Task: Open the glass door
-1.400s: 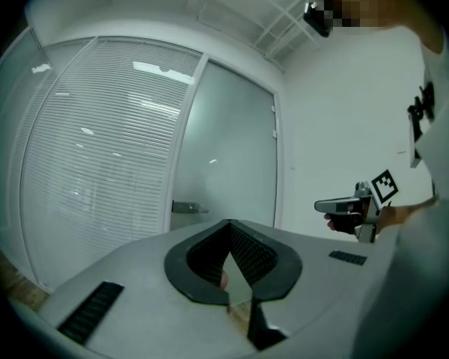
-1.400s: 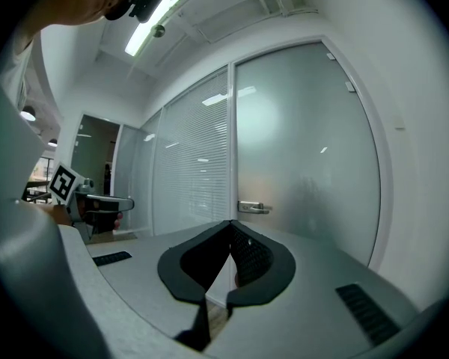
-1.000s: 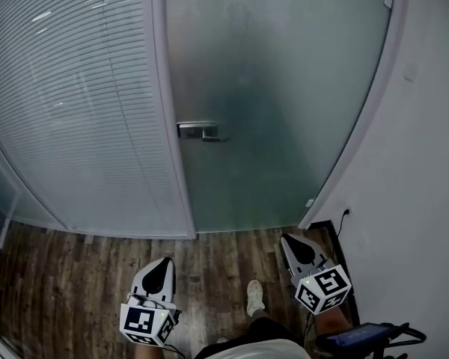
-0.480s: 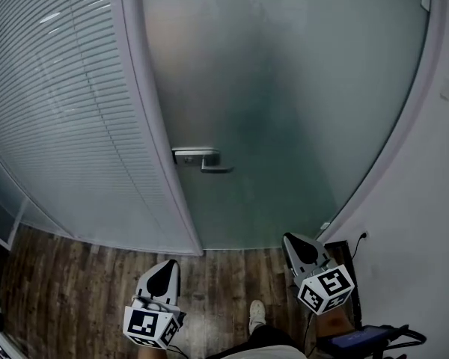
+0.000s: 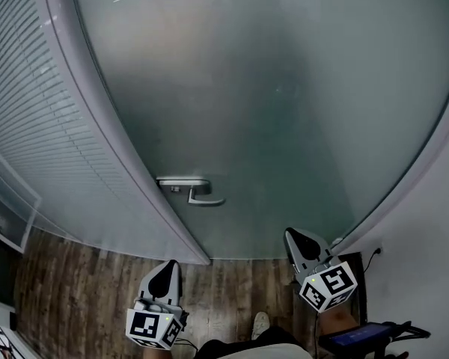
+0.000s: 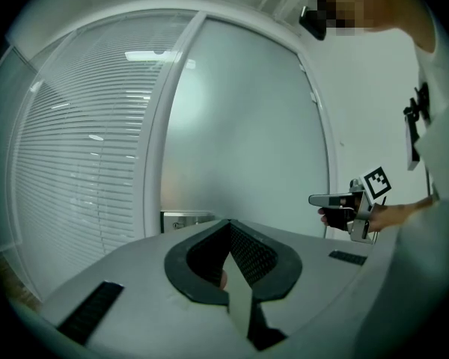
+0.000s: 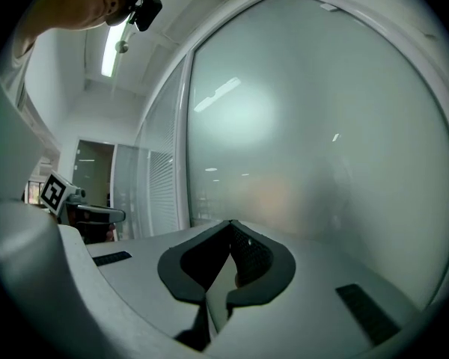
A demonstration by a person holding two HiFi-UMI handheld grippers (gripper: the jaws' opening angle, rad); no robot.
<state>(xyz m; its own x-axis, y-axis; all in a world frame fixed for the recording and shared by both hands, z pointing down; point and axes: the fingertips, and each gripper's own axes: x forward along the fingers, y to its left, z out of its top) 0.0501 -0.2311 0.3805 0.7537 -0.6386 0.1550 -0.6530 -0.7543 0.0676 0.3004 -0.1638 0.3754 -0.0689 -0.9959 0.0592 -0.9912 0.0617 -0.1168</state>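
Note:
The frosted glass door (image 5: 269,111) fills the head view, closed, with its metal lever handle (image 5: 198,193) near the door's left edge. My left gripper (image 5: 168,265) is low in the picture, below and a little left of the handle, shut and empty. Its own view shows the handle (image 6: 181,219) just beyond its closed jaws, apart from them. My right gripper (image 5: 292,235) is held to the right, close to the glass, shut with nothing in it. In the right gripper view the jaws face the frosted pane (image 7: 299,140).
A glass panel with white blinds (image 5: 30,126) stands left of the door post (image 5: 112,148). A white wall (image 5: 434,290) closes in on the right. Wooden floor (image 5: 75,298) lies below, with the person's shoe (image 5: 260,324) and a dark device (image 5: 359,336) at lower right.
The person has stepped closer to the door: it fills more of the head view and the handle has dropped lower in the frame. Both grippers came forward with them, still shut.

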